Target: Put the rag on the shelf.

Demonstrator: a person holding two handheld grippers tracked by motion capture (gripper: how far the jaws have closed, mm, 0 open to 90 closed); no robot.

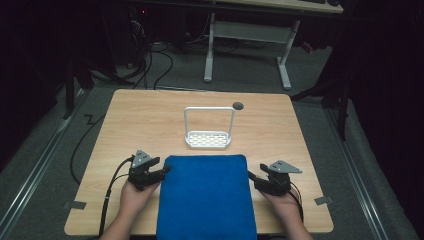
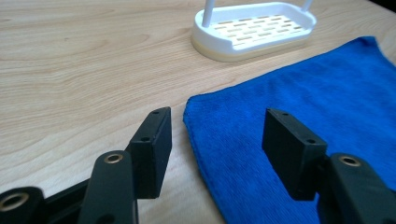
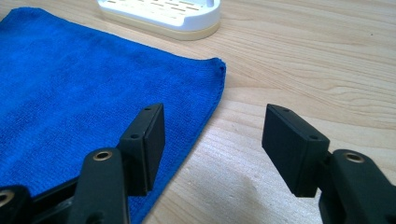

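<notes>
A: Start with the towel (image 1: 206, 195). Where is it?

B: Flat on the table (image 1: 150, 115), at the near middle, with its near end running over the table's front edge toward the person. Its far edge lies just short of the white rack (image 1: 208, 139), apart from it.

A: And the grippers?

B: One at each long side. The left gripper (image 1: 162, 172) sits at the towel's left edge near the far left corner; the right gripper (image 1: 251, 177) sits at the right edge near the far right corner. Both jaw pairs stand spread, nothing between them yet.

A: Why that mirrored stance?

B: My guess is that the two far corners are to be taken at once, so the cloth can be lifted or folded evenly. A towel this wide would sag or skew if taken from one side.

A: How does the edge lie relative to the fingers?

B: In the left gripper view the towel's edge (image 2: 198, 140) runs up between the two fingers (image 2: 152, 149), nearer the left one, with the right finger over blue cloth. In the right gripper view it is mirrored: the left finger (image 3: 144, 144) hangs over the cloth's edge, the right one over bare wood. So each gripper straddles a side edge.

A: Touching the cloth?

B: I cannot tell; the fingers look low and close to it.

A: Anything else out there?

B: A small dark disc (image 1: 238, 105) beyond the rack, well away.
</notes>
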